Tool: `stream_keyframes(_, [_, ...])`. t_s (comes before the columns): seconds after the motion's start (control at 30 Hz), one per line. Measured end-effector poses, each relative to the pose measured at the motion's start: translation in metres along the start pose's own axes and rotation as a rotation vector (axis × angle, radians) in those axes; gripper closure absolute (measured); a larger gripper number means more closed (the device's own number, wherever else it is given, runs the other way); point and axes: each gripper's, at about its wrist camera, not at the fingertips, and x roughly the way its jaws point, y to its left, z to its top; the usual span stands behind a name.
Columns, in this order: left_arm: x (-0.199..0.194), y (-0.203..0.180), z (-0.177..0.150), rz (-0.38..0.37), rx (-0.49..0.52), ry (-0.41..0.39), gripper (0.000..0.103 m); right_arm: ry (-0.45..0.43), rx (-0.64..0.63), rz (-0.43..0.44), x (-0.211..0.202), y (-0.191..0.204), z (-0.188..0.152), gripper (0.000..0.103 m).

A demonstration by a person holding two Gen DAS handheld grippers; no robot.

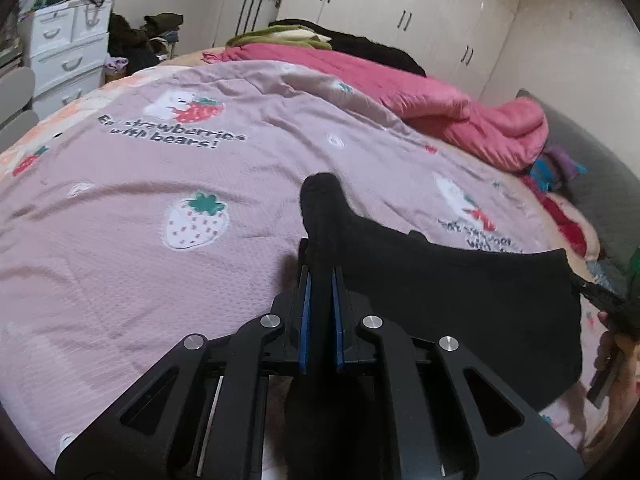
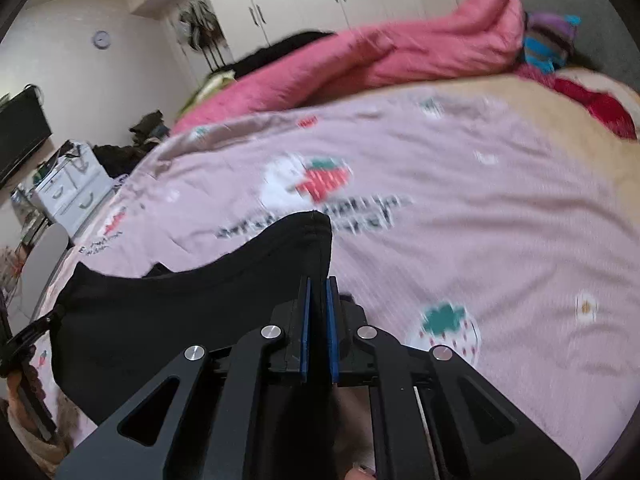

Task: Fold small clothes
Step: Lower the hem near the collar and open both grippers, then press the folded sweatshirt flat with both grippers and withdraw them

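Between both grippers [image 1: 320, 280] [image 2: 319, 292] (clamped): black garment [image 1: 460, 292].

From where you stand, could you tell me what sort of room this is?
Most likely a home bedroom: a bed under a pink strawberry-print cover, a rumpled pink quilt and white built-in wardrobes along the wall.

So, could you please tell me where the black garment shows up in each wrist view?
Left wrist view: the black garment fills the lower right, one corner pinched in the left gripper.
Right wrist view: it fills the lower left, one corner pinched in the right gripper.
Shared landmark: the pink quilt beyond it.
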Motion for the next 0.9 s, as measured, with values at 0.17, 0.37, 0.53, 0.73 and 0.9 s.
stream_keyframes(0.17, [0.026, 0.012, -0.008, 0.016, -0.024, 0.075, 0.1, 0.089, -0.027, -0.099, 0.03, -0.001, -0.013, 0.096])
stream_keyframes(0.37, [0.044, 0.016, -0.023, 0.058, -0.022, 0.108, 0.093, 0.152, -0.006, -0.178, 0.052, -0.012, -0.031, 0.095])
stream_keyframes(0.53, [0.016, 0.006, -0.024, 0.095, 0.011, 0.06, 0.091, 0.132, -0.041, -0.214, 0.037, 0.001, -0.03, 0.079])
stream_keyframes(0.73, [-0.017, -0.03, -0.029, 0.082, 0.112, 0.026, 0.074, 0.084, -0.121, -0.125, -0.006, 0.037, -0.04, 0.055])
stream_keyframes(0.9, [-0.016, -0.045, -0.049, 0.087, 0.154, 0.096, 0.07, 0.114, -0.188, -0.036, -0.029, 0.066, -0.063, 0.05])
